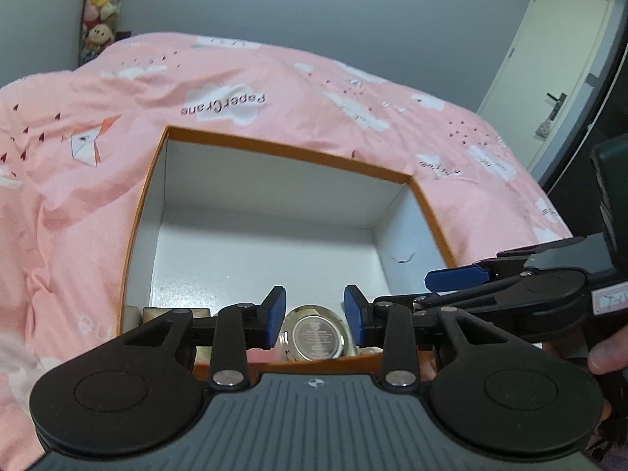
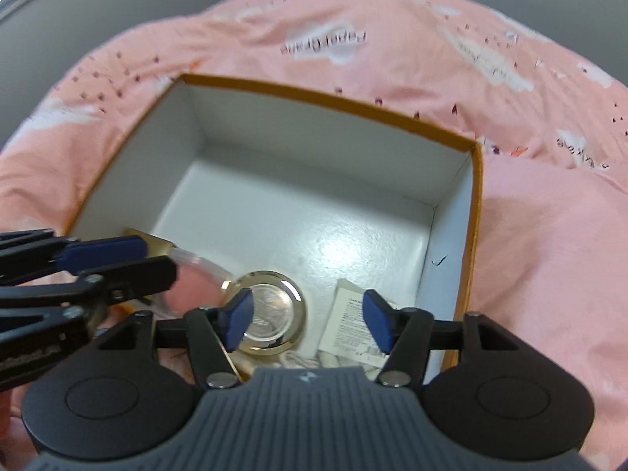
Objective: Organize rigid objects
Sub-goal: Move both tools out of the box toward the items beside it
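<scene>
An orange-edged box [image 2: 477,212] with a white interior sits on a bed under a pink duvet [image 1: 274,90]. A round metal tin [image 2: 271,310] lies on the box floor at its near side, beside a folded paper leaflet [image 2: 349,322] to its right and a clear round lid [image 2: 196,274] and a gold-coloured piece [image 2: 151,241] to its left. The left gripper [image 1: 314,320] hovers over the near rim with its jaws spread to either side of the tin, not visibly touching it. The right gripper [image 2: 306,324] is likewise spread wide and holds nothing; one blue pad [image 2: 239,320] overlaps the tin's left edge in view, though contact cannot be told. The step in hand appears to be settling or taking the tin. To do it well, centre the jaws across the tin's widest part, lower squarely, and keep the two grippers from colliding, since they crowd the same near corner.
</scene>
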A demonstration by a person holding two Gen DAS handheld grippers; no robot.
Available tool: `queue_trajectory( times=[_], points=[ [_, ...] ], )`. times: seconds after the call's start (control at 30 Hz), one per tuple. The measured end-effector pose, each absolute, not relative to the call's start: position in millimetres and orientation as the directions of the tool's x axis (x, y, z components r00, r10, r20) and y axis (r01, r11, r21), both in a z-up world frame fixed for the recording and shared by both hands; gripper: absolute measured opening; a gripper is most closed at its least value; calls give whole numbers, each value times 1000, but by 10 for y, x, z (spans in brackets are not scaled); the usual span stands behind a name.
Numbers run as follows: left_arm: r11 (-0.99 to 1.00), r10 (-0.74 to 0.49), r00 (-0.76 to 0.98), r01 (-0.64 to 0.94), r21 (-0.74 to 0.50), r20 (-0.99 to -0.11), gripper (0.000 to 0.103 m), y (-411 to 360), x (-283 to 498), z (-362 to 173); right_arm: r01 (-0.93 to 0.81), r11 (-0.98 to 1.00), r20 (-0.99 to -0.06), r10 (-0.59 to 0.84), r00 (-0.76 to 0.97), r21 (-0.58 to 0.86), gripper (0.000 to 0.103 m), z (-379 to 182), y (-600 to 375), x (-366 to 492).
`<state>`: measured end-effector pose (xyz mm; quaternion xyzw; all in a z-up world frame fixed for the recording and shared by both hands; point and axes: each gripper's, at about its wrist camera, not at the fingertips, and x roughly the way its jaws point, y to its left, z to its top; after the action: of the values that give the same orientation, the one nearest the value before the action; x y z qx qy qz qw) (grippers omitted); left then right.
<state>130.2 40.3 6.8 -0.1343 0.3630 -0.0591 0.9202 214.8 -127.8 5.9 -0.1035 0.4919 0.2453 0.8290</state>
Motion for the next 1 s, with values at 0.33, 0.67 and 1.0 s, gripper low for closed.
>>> queue_trajectory(
  times=[0.33, 0.67, 1.0],
  points=[
    [954, -232, 713, 34, -298, -662, 41, 362, 946, 105, -476, 872, -816, 358, 455, 117, 67, 211, -1419, 1626],
    [944, -275, 603, 24, -328, -748, 53, 412, 723, -122, -448, 886, -842, 329, 427, 119, 68, -28, -1479, 1221],
    [962, -243, 538, 26, -272, -807, 81, 448, 517, -217, -443, 885, -883, 315, 348, 141, 72, -281, -1446, 1000]
  ],
)
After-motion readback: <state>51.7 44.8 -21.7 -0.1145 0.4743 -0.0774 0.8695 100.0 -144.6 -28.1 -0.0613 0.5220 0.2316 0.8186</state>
